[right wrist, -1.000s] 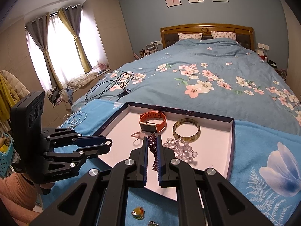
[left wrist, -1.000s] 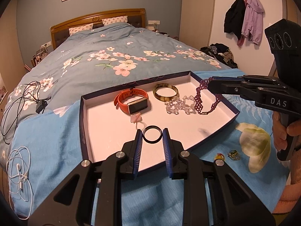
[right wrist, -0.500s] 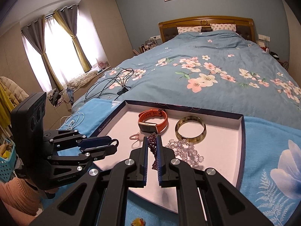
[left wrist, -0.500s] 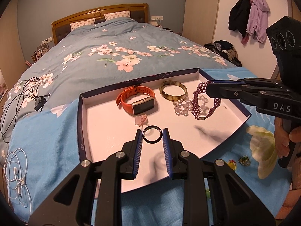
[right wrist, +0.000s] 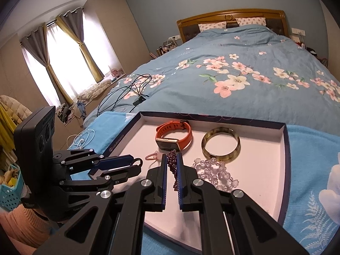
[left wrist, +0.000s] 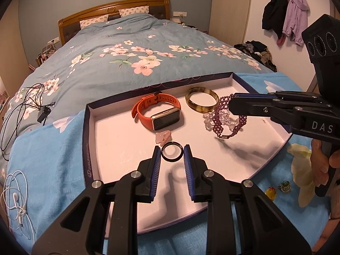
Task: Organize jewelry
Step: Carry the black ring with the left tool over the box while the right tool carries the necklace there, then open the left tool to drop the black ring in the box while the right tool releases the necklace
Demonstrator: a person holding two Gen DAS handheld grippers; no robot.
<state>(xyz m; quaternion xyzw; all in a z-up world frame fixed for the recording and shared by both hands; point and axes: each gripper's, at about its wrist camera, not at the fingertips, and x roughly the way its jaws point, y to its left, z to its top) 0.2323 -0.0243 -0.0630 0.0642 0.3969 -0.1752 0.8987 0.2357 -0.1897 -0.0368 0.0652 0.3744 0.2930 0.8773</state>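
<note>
A shallow white tray with dark rim lies on a blue towel on the bed. In it are an orange smartwatch, a tortoiseshell bangle, a clear bead bracelet and a small pink clip. My left gripper is shut on a black ring, held low over the tray's near part. My right gripper is shut on a purple beaded bracelet, which hangs just above the tray beside the clear beads.
Two small rings lie on the blue towel right of the tray. White earphones and black cables lie on the bed to the left. A blue basket stands on the floor.
Both grippers moved forward and lower over the tray. The purple bracelet now hangs closer to the tray floor. The black ring stays held.
</note>
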